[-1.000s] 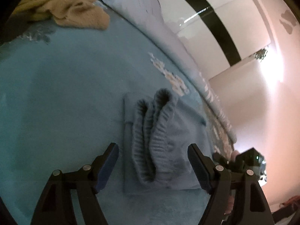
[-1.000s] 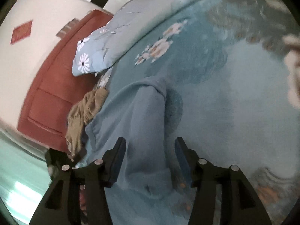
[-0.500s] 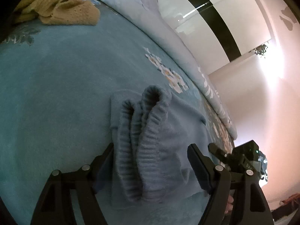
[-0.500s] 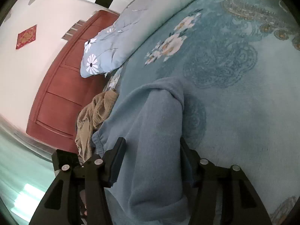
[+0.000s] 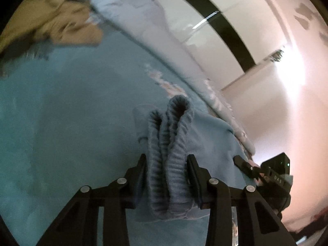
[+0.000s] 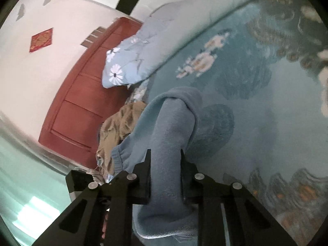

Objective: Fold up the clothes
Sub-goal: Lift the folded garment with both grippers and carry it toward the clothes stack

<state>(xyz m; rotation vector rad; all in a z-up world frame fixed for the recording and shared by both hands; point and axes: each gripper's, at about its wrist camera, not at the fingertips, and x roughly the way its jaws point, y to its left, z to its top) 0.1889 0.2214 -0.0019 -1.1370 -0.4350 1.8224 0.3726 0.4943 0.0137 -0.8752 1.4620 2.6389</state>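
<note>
Blue sweater (image 5: 207,135) bunched between both clenched claws, left claw (image 5: 167,165) and right claw (image 6: 165,160).

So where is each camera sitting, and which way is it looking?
Left wrist view: rides on the left gripper, looking forward along its jaws, which are closed on the ribbed edge of the blue garment; the right gripper shows at the right.
Right wrist view: rides on the right gripper, looking along its jaws, closed on the garment's smooth fold, towards a floral pillow and a red door.
Shared: the blue garment, the teal bedspread and a tan garment.
</note>
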